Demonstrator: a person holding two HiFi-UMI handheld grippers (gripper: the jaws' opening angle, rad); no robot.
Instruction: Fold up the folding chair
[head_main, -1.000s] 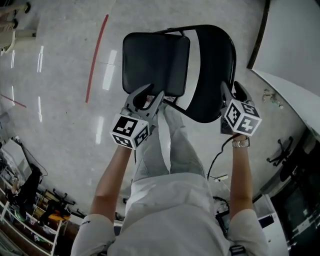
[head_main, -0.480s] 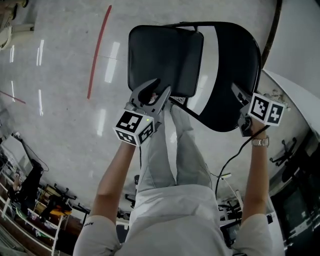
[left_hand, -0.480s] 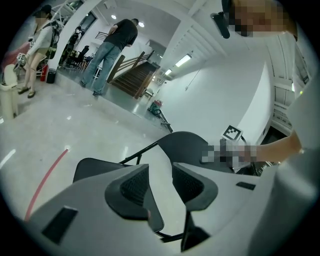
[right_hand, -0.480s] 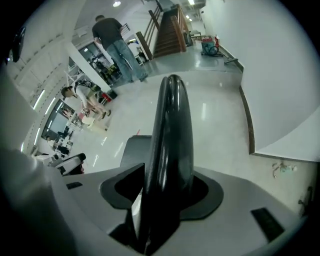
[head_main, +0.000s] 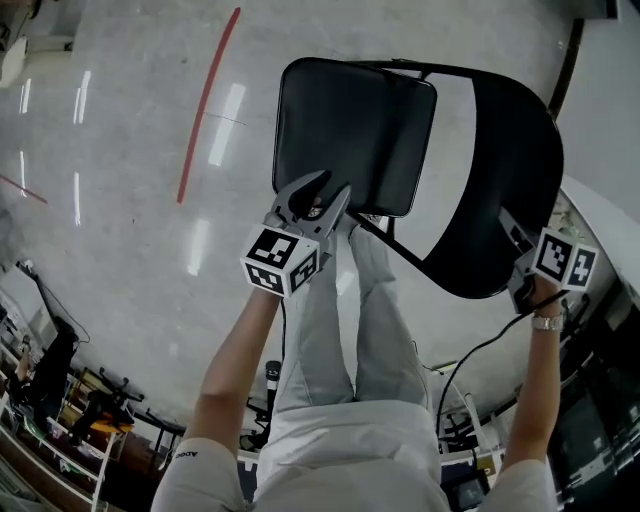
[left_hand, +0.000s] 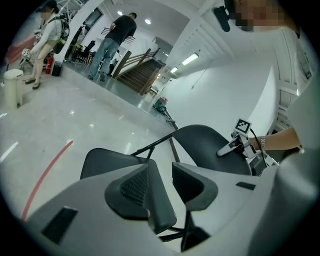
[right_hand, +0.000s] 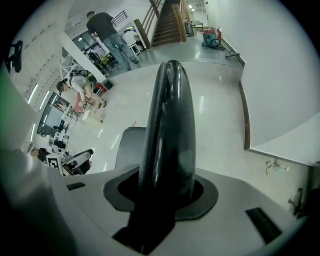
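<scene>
Folding chair, black, on pale glossy floor, seat just ahead of left tongs. Left tongs spread, nothing between, tips at seat's near edge. Right tongs pinch rim of curved backrest; jaws just been closing. Red floor line left of left tongs. White wall, staircase, standing people beyond.

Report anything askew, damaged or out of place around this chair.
Nothing stands out: the seat and backrest look intact, and the floor around them shows no spill or debris.
</scene>
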